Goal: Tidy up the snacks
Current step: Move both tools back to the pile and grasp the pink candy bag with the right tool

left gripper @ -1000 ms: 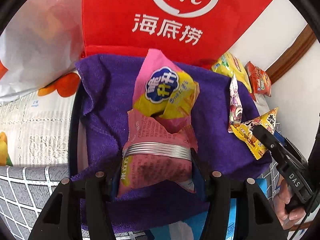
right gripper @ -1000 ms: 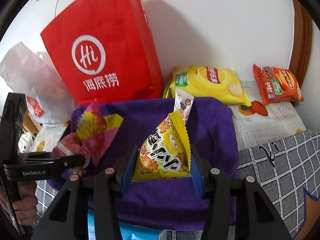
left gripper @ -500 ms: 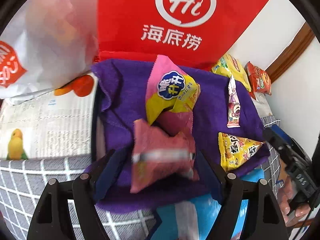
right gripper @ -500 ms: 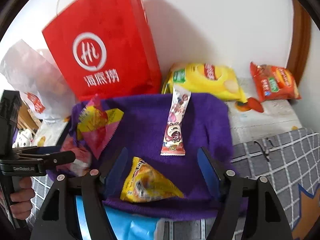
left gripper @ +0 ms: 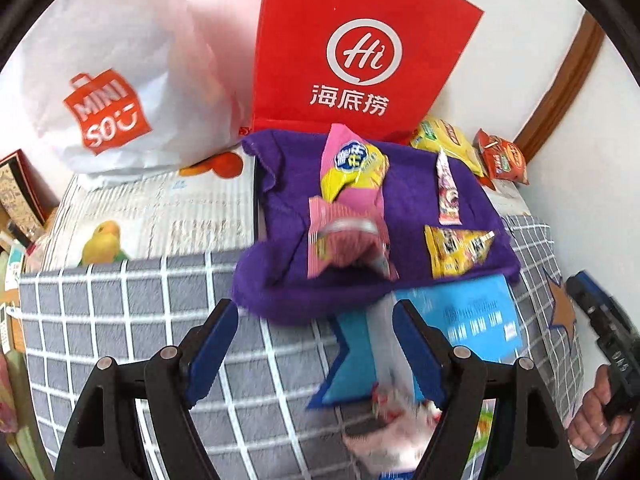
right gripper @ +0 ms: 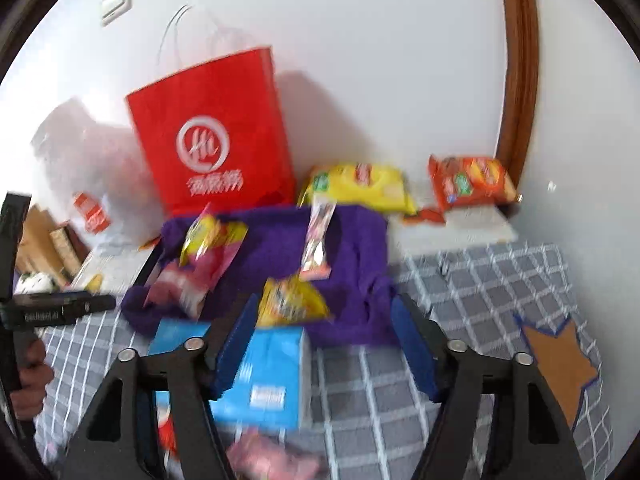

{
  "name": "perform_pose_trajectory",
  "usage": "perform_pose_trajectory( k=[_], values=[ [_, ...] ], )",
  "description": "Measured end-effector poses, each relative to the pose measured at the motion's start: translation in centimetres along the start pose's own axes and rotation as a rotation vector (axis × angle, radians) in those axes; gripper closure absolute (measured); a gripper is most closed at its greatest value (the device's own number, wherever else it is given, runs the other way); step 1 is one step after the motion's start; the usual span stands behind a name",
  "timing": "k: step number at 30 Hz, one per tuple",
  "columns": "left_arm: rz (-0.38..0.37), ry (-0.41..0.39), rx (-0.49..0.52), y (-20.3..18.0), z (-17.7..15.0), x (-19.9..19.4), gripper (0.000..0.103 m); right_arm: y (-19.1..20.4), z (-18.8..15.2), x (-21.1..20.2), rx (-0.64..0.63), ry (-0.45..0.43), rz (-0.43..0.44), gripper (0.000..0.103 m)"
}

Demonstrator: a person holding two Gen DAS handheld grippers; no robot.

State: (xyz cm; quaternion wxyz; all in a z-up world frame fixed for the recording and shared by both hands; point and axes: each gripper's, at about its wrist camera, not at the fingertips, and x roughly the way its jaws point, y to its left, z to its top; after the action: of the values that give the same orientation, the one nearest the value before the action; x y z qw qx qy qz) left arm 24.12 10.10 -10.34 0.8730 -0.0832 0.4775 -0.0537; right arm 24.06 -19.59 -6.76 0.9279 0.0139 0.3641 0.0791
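A purple cloth [left gripper: 408, 184] [right gripper: 352, 240] covers a tray. On it lie a pink snack pack [left gripper: 344, 240] [right gripper: 180, 280], a pink-and-yellow pack [left gripper: 352, 164] [right gripper: 212, 240], a thin stick pack [left gripper: 447, 188] [right gripper: 318, 240] and a yellow triangular pack [left gripper: 456, 248] [right gripper: 290, 300]. My left gripper [left gripper: 316, 344] is open and empty, pulled back in front of the cloth. My right gripper [right gripper: 324, 340] is open and empty, just in front of the yellow triangular pack.
A red paper bag [left gripper: 360, 56] [right gripper: 212, 140] and a white Miniso bag [left gripper: 108, 92] stand at the back wall. A yellow chip bag [right gripper: 356, 186] and an orange pack [right gripper: 468, 180] lie behind the cloth. A blue box [left gripper: 476, 320] [right gripper: 264, 372] lies on the checked cover.
Both grippers opened and let go: the pink pack and the yellow triangular pack now lie on the purple cloth. Both grippers then pulled back toward me.
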Motion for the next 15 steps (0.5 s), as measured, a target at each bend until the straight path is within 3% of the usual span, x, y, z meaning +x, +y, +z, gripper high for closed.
perform_pose_trajectory(
  k=[4,11,15],
  values=[
    [-0.024,0.02,-0.015,0.5,-2.0,-0.9,0.025,0.3,-3.1,-0.4,-0.009,0.065,0.028,0.054],
    [-0.051,0.016,-0.017,1.1,-5.4,-2.4,0.025,1.8,-7.8,-0.3,-0.045,0.141,0.092,0.055],
    [-0.054,0.022,-0.001,1.2,-6.8,-2.8,0.025,2.2,-8.7,1.1,-0.043,0.154,0.117,0.055]
  ],
)
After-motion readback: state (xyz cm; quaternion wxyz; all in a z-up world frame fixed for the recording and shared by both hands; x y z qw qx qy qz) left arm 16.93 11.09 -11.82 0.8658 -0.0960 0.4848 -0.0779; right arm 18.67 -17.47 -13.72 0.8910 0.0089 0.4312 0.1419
